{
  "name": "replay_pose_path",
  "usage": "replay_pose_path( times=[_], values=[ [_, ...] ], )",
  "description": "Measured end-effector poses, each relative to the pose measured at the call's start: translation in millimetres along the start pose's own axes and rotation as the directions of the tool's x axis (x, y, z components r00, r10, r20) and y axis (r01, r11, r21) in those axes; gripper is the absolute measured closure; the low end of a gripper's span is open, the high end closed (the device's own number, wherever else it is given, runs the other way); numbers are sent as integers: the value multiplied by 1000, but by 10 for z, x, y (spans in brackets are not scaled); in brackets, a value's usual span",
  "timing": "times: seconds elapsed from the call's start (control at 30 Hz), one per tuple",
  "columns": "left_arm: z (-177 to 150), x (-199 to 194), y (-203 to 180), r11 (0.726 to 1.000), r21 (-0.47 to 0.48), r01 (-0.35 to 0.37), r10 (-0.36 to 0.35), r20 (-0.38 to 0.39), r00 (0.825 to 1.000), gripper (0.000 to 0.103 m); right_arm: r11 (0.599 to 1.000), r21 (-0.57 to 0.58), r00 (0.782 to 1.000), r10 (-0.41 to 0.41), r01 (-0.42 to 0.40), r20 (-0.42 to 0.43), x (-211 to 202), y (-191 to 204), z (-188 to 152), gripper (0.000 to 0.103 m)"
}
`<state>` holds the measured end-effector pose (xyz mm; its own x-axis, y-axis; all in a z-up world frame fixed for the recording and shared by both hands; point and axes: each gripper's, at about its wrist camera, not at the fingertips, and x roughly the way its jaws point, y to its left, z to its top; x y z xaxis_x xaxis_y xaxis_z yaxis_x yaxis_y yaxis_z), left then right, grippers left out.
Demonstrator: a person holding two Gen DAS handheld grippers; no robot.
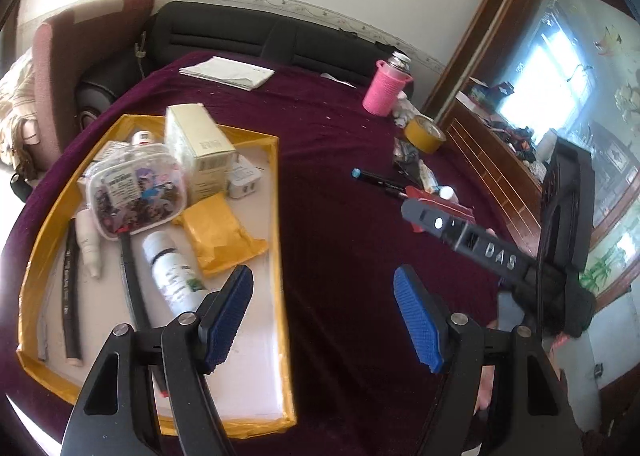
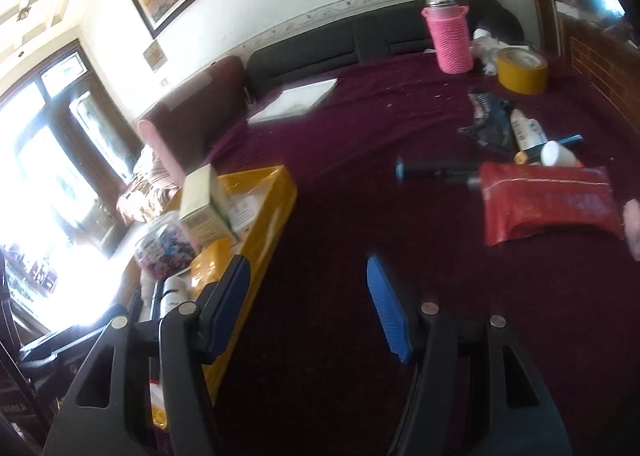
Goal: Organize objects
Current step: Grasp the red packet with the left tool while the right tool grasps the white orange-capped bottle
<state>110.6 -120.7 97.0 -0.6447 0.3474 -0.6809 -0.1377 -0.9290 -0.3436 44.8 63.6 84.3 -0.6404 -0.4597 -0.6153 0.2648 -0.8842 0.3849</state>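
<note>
Cloth: maroon cloth (image 1: 340, 159) covers the whole table; soft, slightly napped, dotted with pale crumbs, so we judge small things will sit still on it.
Tray: yellow-edged tray (image 1: 278, 191), left half of the left wrist view; shallow, taped rim, pale floor. We read it as the collection place, since most items are already inside.
Tray contents: cream carton (image 1: 200, 143) standing upright at the tray's upper end; clear plastic tub (image 1: 136, 187) of colourful bits just beside it; yellow padded pouch (image 1: 222, 234) lying flat; white bottle (image 1: 172, 276) on its side, low centre; black stick (image 1: 72, 288) along the left rim.
Loose group: right side of the right wrist view, well apart from the tray; we judge these are left to sort.
Red packet (image 2: 548, 203): glossy, crinkled film, flat, right of centre.
Pink bottle (image 2: 450, 35): upright, knitted sleeve, metal cap, upper right.
Tape roll (image 2: 522, 69): yellow, lying flat, just beside the pink bottle.
Marker (image 2: 436, 167): dark barrel, blue cap, touching the red packet's left edge; blurred.
Left gripper (image 1: 324, 316): blue ribbed pads apart, nothing between them, half over the tray's right rim.
Right gripper (image 2: 310, 302): pads apart, empty, over bare cloth, aimed toward the red packet.
Next: we guess the right one goes for the packet or marker.
</note>
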Motion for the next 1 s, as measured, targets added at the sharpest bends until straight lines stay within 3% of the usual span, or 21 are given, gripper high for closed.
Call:
replay_pose_path(
  times=[0.17,0.27,0.33,0.4,0.47,0.57,0.67,0.73,0.77,0.8,0.83,0.87,0.93,1.0],
  values=[
    [-82,270,-313,992,37,122,-119,-79,990,36,987,121,993,-112,108,26,-337,-823,495,43],
    [-179,428,-379,989,39,141,-134,-139,981,36,965,150,977,-215,213,-8,-392,-1292,739,34],
    [-215,465,-375,989,31,142,-136,-156,978,36,953,154,965,-256,261,-52,-294,-1568,871,34],
    [-225,475,-354,991,22,130,-125,-159,979,36,952,168,964,-242,257,-108,-131,-1762,977,35],
    [-217,461,-329,992,8,125,-122,-159,980,36,939,196,957,-265,283,-116,6,-1948,1094,35],
    [-209,443,-280,993,-6,121,-120,-158,980,36,909,220,928,-314,354,-199,275,-2191,1145,35],
    [-200,441,-236,993,-4,114,-114,-149,982,36,925,233,926,-225,300,-302,350,-2144,930,33],
    [-186,488,-222,993,-10,119,-119,-157,980,36,958,255,940,-39,132,-339,240,-1897,725,33],
    [-177,526,-230,992,-15,124,-125,-167,978,36,963,269,927,107,-7,-360,179,-1732,613,33],
    [-177,562,-242,990,-22,137,-139,-180,974,36,958,268,904,204,-104,-376,129,-1615,548,33],
    [-179,591,-255,988,-30,152,-155,-192,969,36,957,242,892,245,-160,-380,51,-1513,512,34],
    [-177,618,-262,986,-37,162,-166,-205,965,36,969,197,906,212,-147,-366,-42,-1459,512,34],
    [-206,623,-312,987,-21,157,-158,-216,963,36,993,119,948,37,1,-315,-184,-1489,569,34],
    [-228,591,-355,987,-5,163,-160,-215,964,36,989,112,953,-64,101,-296,-204,-1582,612,34]
  ],
)
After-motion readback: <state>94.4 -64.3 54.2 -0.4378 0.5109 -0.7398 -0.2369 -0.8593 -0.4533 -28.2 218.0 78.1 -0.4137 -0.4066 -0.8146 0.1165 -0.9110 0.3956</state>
